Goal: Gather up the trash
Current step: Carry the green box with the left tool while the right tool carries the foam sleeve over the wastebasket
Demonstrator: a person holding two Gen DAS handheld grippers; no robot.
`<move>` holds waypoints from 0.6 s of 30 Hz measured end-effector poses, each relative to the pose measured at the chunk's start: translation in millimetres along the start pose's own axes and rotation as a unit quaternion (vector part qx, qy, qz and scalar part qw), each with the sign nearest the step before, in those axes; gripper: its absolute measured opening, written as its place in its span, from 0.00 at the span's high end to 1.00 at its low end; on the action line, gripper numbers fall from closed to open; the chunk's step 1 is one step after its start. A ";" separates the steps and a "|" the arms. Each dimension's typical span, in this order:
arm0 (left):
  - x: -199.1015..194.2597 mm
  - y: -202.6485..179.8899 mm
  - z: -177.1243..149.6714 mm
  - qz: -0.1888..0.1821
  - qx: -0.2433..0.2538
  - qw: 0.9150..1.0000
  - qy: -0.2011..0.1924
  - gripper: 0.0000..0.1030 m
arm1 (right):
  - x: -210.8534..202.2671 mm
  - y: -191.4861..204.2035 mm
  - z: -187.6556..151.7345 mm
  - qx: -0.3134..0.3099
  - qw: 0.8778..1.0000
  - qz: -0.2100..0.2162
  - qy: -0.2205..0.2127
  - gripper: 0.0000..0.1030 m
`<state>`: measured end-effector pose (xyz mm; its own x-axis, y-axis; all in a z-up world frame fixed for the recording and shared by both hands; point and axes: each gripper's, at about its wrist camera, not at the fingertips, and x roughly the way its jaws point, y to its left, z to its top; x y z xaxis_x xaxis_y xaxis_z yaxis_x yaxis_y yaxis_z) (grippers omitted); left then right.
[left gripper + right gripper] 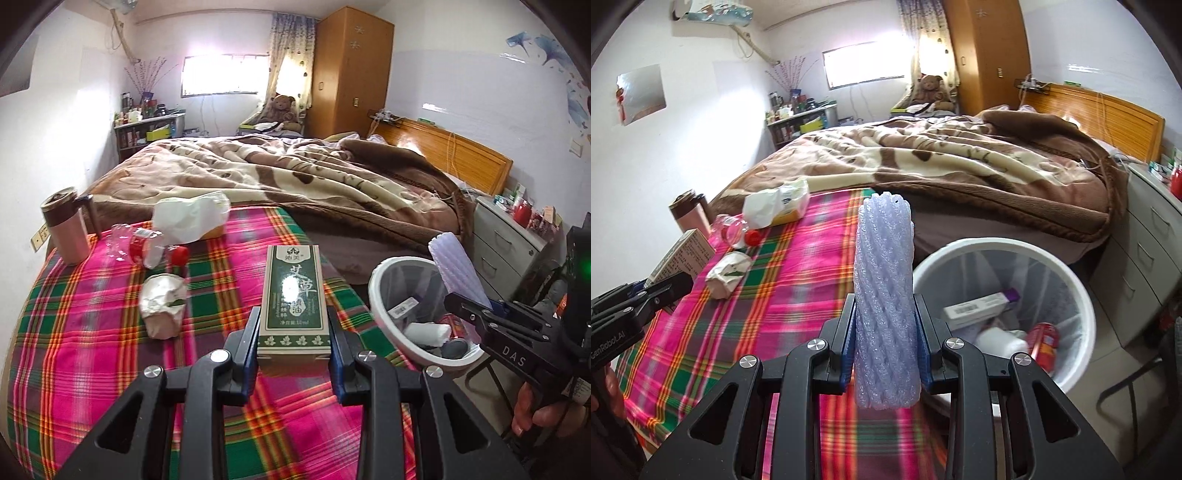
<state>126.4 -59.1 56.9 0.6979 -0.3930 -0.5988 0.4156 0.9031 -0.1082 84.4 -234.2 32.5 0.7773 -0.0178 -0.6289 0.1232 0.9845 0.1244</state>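
My left gripper (293,332) is shut on a green and tan carton (294,295), held above the plaid cloth (92,369). My right gripper (885,325) is shut on a pale purple foam sleeve (885,295), standing upright between the pads, just left of the white trash bin (1082,295). That bin (380,314) holds a box, a red can and white wads. On the cloth lie a crumpled white wad (162,306), a clear bottle with a red cap (147,247) and a white bag on a yellow box (192,218). The carton (683,258) shows at the left of the right wrist view.
A brown thermos mug (64,229) stands at the cloth's far left corner. A bed with a brown blanket (295,177) fills the space behind. Grey drawers (506,240) stand right of the bin. A hand (535,410) holds the right gripper's handle.
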 end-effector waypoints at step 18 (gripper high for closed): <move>44.2 -92.1 9.1 -0.062 0.040 0.997 0.023 0.68 | -2.4 -67.6 3.5 0.041 0.998 -0.040 0.001 0.72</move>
<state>124.2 -161.2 47.6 0.6113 -0.4900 -0.6215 0.5434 0.8308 -0.1206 76.3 -301.4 28.3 0.7623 -0.0954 -0.6401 0.2349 0.9624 0.1364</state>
